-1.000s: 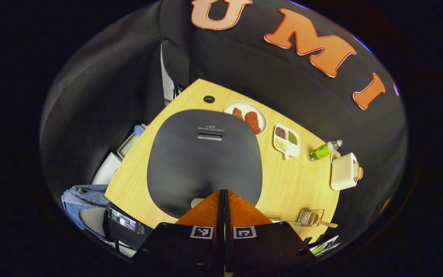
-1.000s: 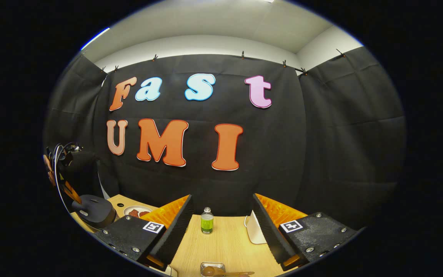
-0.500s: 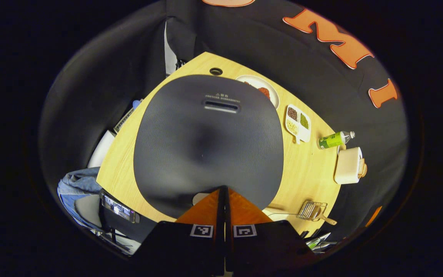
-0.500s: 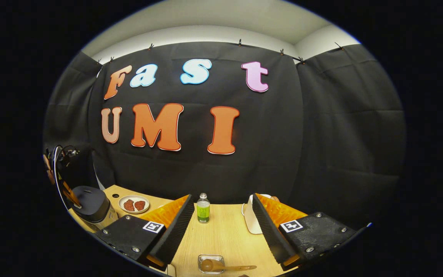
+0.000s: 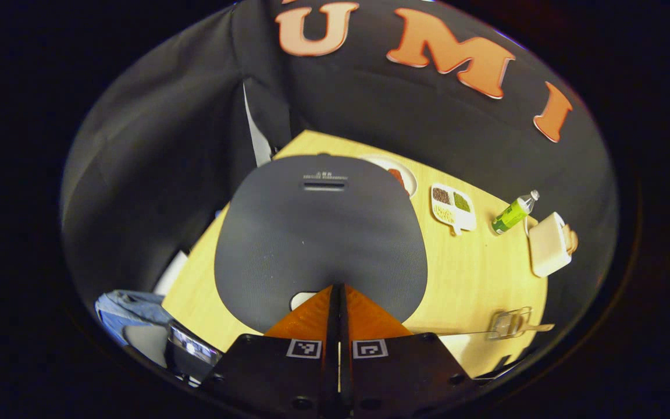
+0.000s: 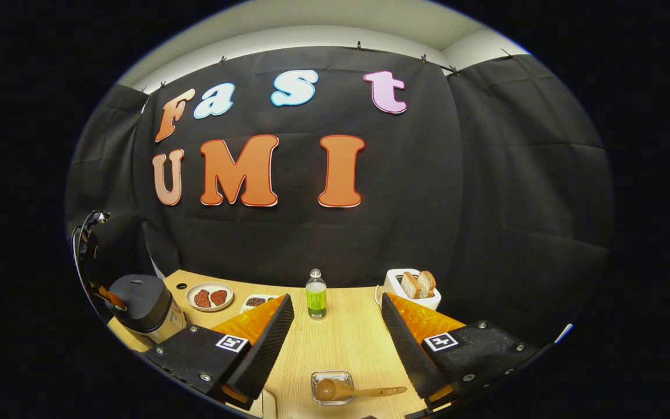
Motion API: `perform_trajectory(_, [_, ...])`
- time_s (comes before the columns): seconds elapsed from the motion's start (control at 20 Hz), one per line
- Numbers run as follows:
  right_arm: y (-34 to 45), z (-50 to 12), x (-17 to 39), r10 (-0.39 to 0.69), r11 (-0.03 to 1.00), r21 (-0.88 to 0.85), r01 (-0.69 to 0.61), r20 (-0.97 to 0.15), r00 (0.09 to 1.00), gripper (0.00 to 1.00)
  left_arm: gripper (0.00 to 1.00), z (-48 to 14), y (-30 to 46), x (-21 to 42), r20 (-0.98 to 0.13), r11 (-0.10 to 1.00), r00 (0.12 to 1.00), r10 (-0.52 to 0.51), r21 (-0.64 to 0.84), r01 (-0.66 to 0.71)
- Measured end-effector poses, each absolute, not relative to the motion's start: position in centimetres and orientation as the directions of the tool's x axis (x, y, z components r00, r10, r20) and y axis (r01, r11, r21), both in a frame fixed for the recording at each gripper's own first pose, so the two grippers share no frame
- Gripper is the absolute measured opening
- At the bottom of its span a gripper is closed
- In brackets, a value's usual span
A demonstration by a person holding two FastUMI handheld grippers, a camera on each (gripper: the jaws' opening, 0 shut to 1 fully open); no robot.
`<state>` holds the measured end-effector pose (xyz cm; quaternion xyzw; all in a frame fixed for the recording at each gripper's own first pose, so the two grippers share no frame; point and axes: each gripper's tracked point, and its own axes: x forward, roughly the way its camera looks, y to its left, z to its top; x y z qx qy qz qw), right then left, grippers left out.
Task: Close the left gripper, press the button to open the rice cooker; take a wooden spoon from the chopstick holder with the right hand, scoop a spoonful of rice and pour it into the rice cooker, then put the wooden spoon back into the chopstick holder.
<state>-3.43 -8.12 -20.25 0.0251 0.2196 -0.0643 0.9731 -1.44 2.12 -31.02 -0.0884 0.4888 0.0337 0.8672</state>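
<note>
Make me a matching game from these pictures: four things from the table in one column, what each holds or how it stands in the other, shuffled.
1. dark grey rice cooker
2. white toaster
3. round white plate
4. small clear glass holder

a. wooden spoon lying across it
b. two reddish pieces on it
c. lid down
d. bread slices standing in it

Pairs: 1-c, 2-d, 3-b, 4-a

Both views are dim at the margins and brightest at centre. In the left gripper view, overhead light falls evenly on the surface [image 5: 474, 262], while the rice cooker [image 5: 320, 233] lid shows a soft matte sheen without glare. Fisheye distortion bows the surface edge. In the right gripper view, the pale ceiling strip [image 6: 312, 26] is brightest; focus is sharp throughout.
</note>
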Motion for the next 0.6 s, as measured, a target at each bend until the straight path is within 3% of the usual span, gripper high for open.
perform_trajectory(0.1, [-8.1, -20.3, -3.5, -0.104, 0.992, 0.024, 0.127, -0.438, 0.893, 0.94, 0.06, -29.0, 2.0, -1.0, -0.792, 0.982, 0.611, 0.022, -0.096, -0.160])
perform_trajectory(0.3, [-8.0, -21.7, -4.3, -0.088, 0.993, 0.022, 0.112, -0.481, 0.872, 0.94, 0.03, -21.5, 3.1, 2.4, -0.556, 0.993, 0.823, 0.113, 0.026, -0.119])
perform_trajectory(0.4, [-8.1, -22.5, -4.7, -0.085, 0.993, 0.030, 0.117, -0.505, 0.859, 0.94, 0.07, -17.2, 1.6, 2.7, -0.450, 0.994, 0.886, 0.112, 0.037, -0.106])
perform_trajectory(0.5, [-8.6, -23.2, -5.2, -0.095, 0.990, 0.041, 0.135, -0.518, 0.850, 0.94, 0.21, -15.4, -1.6, 1.8, -0.446, 0.999, 0.895, -0.006, -0.031, -0.008])
perform_trajectory(0.55, [-8.7, -23.5, -5.3, -0.098, 0.989, 0.047, 0.144, -0.527, 0.844, 0.94, 0.39, -14.9, -2.0, 1.4, -0.433, 0.999, 0.901, -0.017, -0.032, 0.004])
perform_trajectory(0.6, [-8.9, -24.0, -5.6, -0.099, 0.987, 0.053, 0.151, -0.537, 0.838, 0.94, 0.49, -13.9, -2.2, 1.6, -0.402, 1.000, 0.916, -0.018, -0.025, 0.008])
